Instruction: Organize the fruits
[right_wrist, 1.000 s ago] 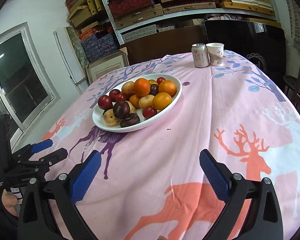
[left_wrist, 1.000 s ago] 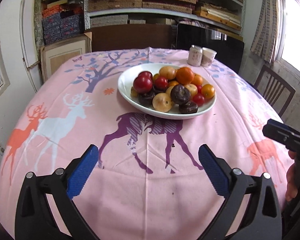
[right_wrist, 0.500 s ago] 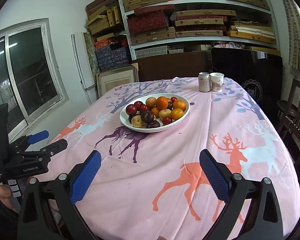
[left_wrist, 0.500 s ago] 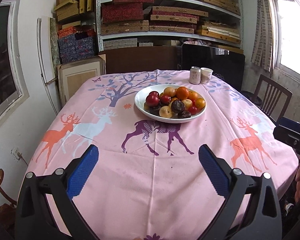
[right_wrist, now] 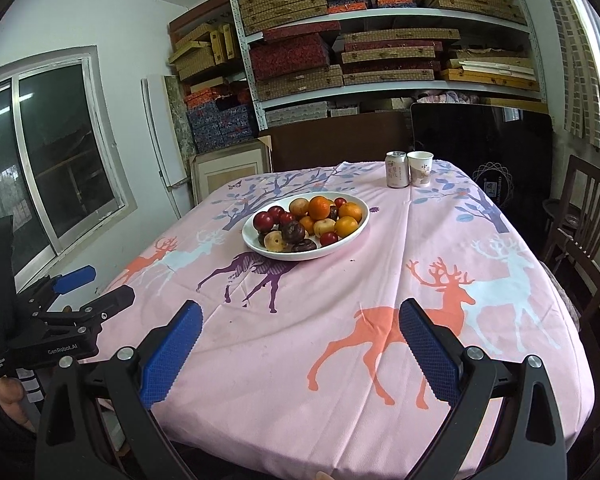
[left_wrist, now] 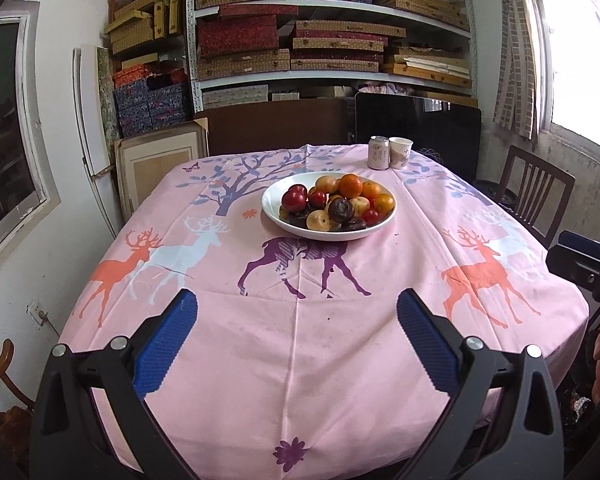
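Closest to us, the left tool (left_wrist: 296, 314) has its two blue pads spread wide apart with nothing between them, and it hangs over the near edge of the worktop (left_wrist: 340, 360). The right tool (right_wrist: 300, 322) is the same: pads wide apart, holding nothing, over the pink deer tablecloth (right_wrist: 380, 280). Farther in, near the middle of the worktop and well away from both tools, sits a white bowl (left_wrist: 274, 214) piled with fruits. There are red plums (left_wrist: 294, 199), orange tangerines (left_wrist: 350, 185), pale yellow round fruits (left_wrist: 318, 220) and dark brown ones (left_wrist: 341, 209). They are small and light, I think, and round, so they may roll or slip if they are pinched off-centre. The plums look smooth and soft, so a hard squeeze could bruise them. The tangerines have a rougher skin and should hold better. It seems best to take one from the top of the pile, with one pad on each side of its widest part, and to squeeze gently. The bowl looks hard and could break, so it should not get bumped. At the far edge stand a can (left_wrist: 378, 153) and a paper cup (left_wrist: 400, 153), touching or nearly so.
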`<state>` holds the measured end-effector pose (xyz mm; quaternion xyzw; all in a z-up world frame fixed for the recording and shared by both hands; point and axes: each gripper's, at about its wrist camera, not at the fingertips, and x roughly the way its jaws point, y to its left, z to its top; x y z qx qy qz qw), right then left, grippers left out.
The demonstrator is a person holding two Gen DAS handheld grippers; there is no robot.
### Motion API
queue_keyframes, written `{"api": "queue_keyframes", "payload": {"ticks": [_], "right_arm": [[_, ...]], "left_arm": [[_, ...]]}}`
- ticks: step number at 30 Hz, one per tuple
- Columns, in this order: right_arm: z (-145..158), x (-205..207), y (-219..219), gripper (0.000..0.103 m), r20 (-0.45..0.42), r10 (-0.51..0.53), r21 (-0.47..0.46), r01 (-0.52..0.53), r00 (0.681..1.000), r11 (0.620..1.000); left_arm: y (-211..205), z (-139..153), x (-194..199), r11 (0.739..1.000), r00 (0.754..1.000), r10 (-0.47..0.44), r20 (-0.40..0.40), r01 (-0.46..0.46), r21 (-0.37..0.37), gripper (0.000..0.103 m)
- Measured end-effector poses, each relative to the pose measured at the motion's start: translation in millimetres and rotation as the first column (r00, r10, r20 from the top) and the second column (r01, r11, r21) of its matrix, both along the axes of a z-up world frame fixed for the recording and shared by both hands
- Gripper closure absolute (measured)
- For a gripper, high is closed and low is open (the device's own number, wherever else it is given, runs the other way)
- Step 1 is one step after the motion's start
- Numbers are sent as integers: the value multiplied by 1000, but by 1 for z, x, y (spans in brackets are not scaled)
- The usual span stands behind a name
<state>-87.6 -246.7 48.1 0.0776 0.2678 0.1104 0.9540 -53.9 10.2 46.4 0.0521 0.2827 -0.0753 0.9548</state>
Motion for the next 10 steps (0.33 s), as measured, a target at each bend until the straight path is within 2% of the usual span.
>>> {"api": "queue_keyframes", "payload": {"ticks": [3,10], "right_arm": [[-6,5,-1,4,-22,2,10,-2,1000,1000],[-11,5,0,4,-31,1,4,-1,1000,1000]], "left_arm": [[0,-5,7,1000,1000,10,-24,-10,-3,5],[6,-6,10,999,999,38,-18,-38,-1,5]]}}
